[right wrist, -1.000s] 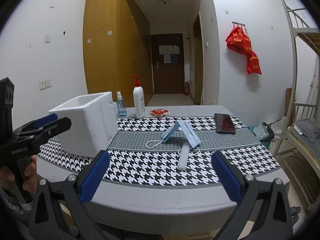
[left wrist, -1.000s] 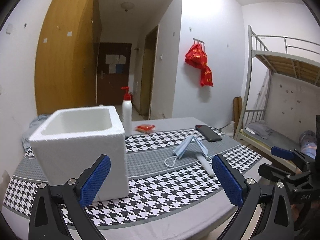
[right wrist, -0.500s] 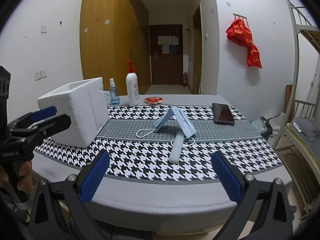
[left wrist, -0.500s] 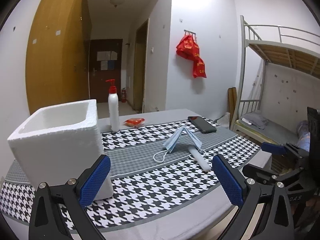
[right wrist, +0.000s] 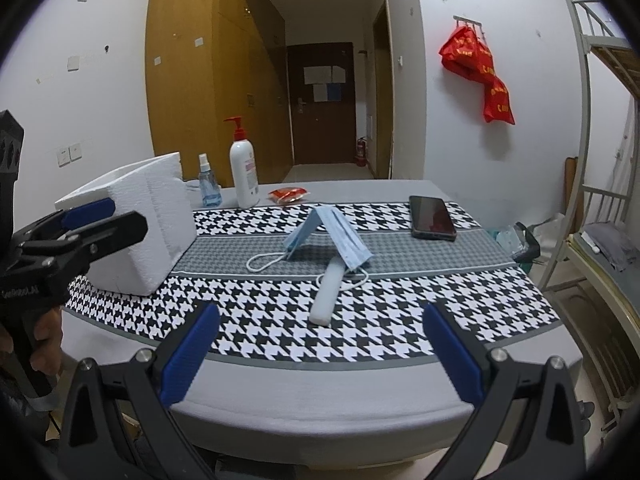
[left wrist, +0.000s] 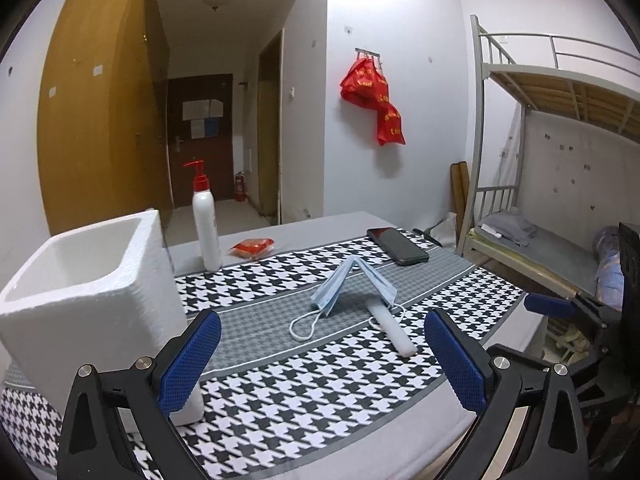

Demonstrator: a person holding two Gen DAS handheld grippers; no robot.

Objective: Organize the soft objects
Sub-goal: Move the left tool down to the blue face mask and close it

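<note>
Two grippers are held in the air in front of the table (right wrist: 320, 392), and both have their jaws spread wide with nothing between the blue pads. From the right wrist view, the left gripper (right wrist: 86, 220) comes in at the left edge, its fingers pointing to the right, roughly level, in front of the foam box (right wrist: 136, 220); a hand (right wrist: 44, 340) grips its handle low at the edge of the picture. From the left wrist view, the right gripper (left wrist: 560, 308) shows at the right edge, beside the table's right side, fingers pointing to the left. Each camera looks level across the table, with its own fingers low in the picture over the near edge. On the houndstooth cloth (right wrist: 280, 328) a blue mask (right wrist: 328, 236) stands folded like a small tent, near the middle of the table, with its ear loops lying on the cloth. A white stick (right wrist: 328, 292) lies with one end under the mask's right flap. The box stands to the left of the mask, apart from it. Behind are a pump bottle (right wrist: 244, 172), a small spray bottle (right wrist: 208, 184), a red packet (right wrist: 288, 194) and a phone (right wrist: 432, 216).
</note>
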